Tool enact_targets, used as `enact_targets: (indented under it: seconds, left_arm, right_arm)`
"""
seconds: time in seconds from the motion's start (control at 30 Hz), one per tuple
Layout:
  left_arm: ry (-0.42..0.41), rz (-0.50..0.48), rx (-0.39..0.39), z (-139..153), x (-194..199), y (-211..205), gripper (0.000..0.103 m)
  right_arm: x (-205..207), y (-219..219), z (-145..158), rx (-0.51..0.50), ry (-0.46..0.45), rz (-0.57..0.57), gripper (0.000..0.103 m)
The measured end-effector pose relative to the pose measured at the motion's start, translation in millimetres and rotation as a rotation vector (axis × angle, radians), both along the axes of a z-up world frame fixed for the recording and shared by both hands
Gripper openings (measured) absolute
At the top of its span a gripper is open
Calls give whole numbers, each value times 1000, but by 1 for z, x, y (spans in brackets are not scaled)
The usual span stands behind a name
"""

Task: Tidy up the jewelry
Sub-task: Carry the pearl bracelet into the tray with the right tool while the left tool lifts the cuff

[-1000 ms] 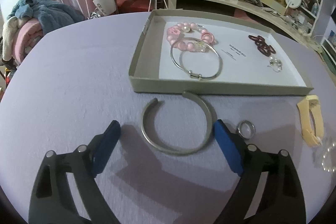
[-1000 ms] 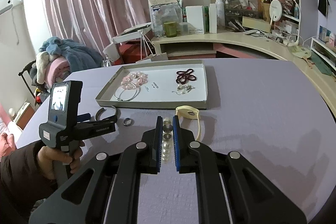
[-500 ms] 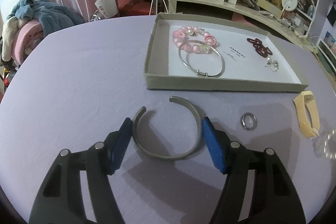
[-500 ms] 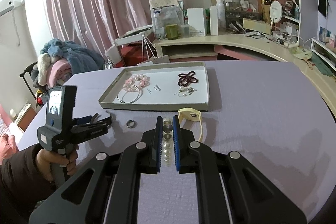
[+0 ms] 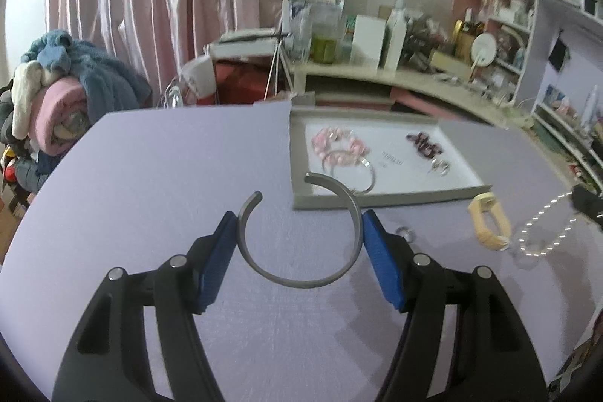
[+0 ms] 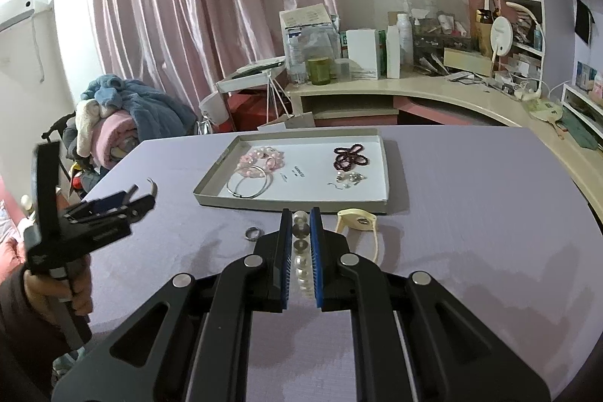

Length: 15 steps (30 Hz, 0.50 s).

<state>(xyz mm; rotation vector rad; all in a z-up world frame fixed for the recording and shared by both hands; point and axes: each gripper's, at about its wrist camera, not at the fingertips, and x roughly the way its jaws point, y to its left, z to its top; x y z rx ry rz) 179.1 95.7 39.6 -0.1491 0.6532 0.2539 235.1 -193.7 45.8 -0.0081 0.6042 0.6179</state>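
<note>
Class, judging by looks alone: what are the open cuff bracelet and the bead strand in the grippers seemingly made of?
Cuff bracelet: probably metal, a dull grey brushed finish; thin rigid band keeping its shape. Bead strand: pearl-like, glossy white round beads with highlights; real or imitation pearl cannot be told.

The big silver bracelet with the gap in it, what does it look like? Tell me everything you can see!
The silver cuff bracelet is a plain, smooth band of dull grey metal, bent into an open C. Its gap points away toward the grey tray. The left gripper pinches it across its width, one blue pad pressing each side. It appears lifted above the purple tablecloth, held roughly level. In the right wrist view only a curved tip shows.
</note>
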Motion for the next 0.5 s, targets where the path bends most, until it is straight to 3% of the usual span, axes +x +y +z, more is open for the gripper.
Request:
enact_targets:
  seconds: [0.23,0.5]
  left_arm:
    - [-49,-39,2,16,-17,-10,67]
    - [-50,-59,-1,16,-19,-15,67]
  right_arm:
    - [-2,2,1,0,-4,3,10]
    - [-2,2,2,1,-2,-3,10]
